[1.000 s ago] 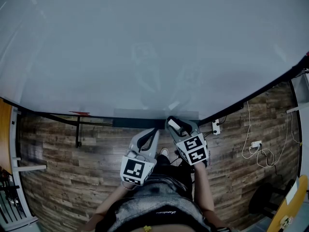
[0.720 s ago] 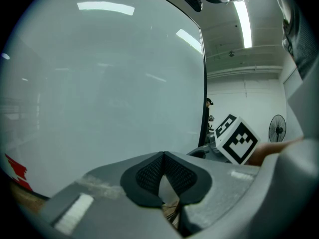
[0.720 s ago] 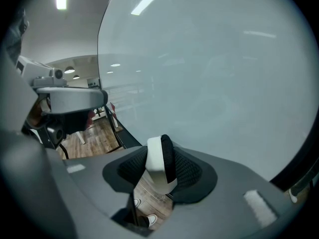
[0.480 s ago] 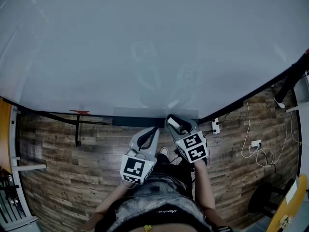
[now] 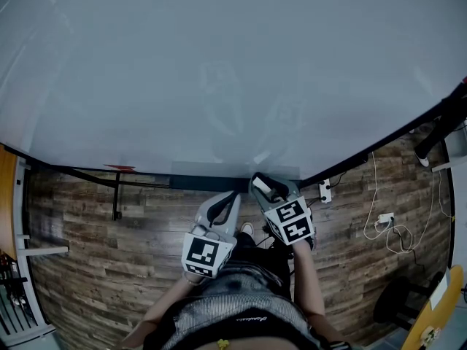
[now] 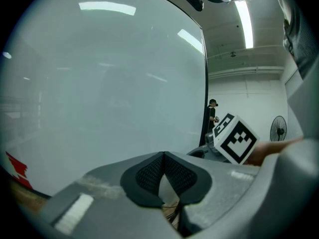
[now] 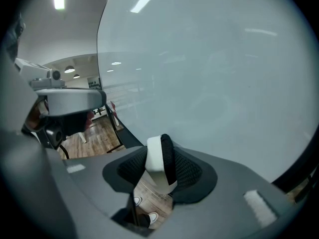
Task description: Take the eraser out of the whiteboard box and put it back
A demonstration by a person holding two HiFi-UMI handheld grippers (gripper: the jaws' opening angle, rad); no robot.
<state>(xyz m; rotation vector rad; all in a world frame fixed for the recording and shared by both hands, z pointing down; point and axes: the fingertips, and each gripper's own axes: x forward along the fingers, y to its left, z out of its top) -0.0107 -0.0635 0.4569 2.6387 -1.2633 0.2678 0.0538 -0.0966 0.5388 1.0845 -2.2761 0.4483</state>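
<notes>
The eraser [image 7: 155,159], a white block with a black felt face, stands on edge between the pads of my right gripper [image 7: 160,169], which is shut on it. In the head view the right gripper [image 5: 261,185] holds the eraser [image 5: 263,189] just in front of the whiteboard's lower edge. The dark whiteboard box [image 5: 208,184] runs along that edge, just left of the gripper. My left gripper [image 5: 233,196] hangs beside it on the left, jaws shut with nothing between them [image 6: 163,157]. The inside of the box is hidden.
The big whiteboard [image 5: 219,71] fills the upper half of the head view. Its black stand legs [image 5: 117,195] reach over the wooden floor at left. A power strip and cables [image 5: 387,221] lie at right. A person's dark leg [image 5: 441,126] shows at the right edge.
Both grippers have kept still, the eraser still held. A person's leg has come into view at the right edge of the head view.
</notes>
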